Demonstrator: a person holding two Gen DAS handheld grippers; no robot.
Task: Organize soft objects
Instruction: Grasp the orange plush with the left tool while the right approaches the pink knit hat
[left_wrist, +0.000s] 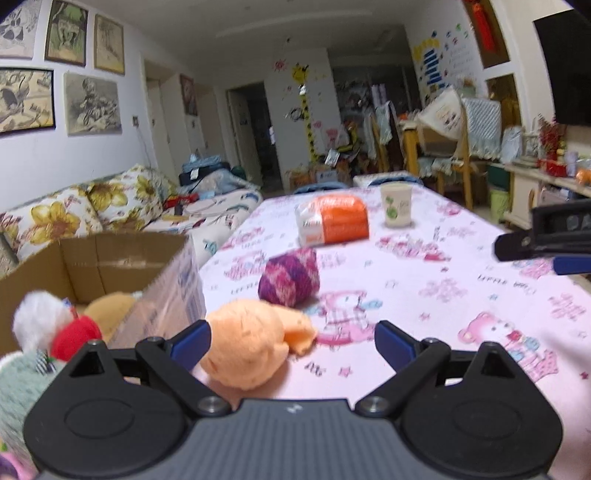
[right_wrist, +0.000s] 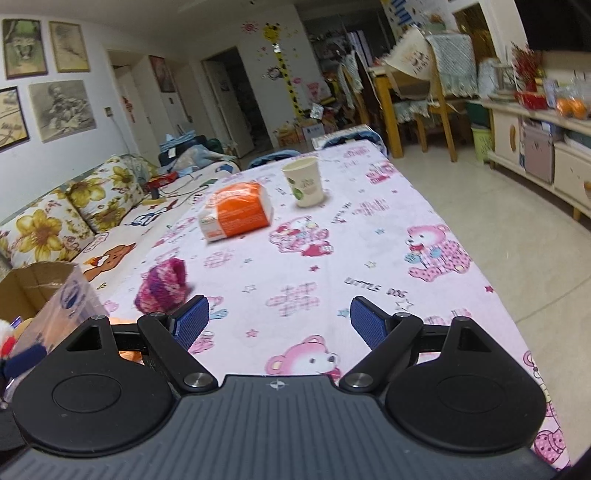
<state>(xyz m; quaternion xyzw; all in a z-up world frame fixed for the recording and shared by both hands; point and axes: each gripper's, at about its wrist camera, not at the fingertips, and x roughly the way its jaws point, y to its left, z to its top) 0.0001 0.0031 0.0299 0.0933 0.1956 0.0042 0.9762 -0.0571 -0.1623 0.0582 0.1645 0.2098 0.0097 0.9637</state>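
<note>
I see even, cool indoor light, faint shadows, motion blur throughout, and fisheye bending at the edges.

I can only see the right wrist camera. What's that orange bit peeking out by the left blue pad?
Observer: It's a soft orange plush lump lying on the pink bear-print tablecloth, right ahead of the left gripper, whose jaws stand open.
Operator: Is anything in the brown cardboard box?
Observer: Yes, a tan plush toy sits inside the brown cardboard box.
Operator: Any more toys near it?
Observer: A fluffy white and red plush shows at the box's near corner; I can't tell if it's inside.
</note>
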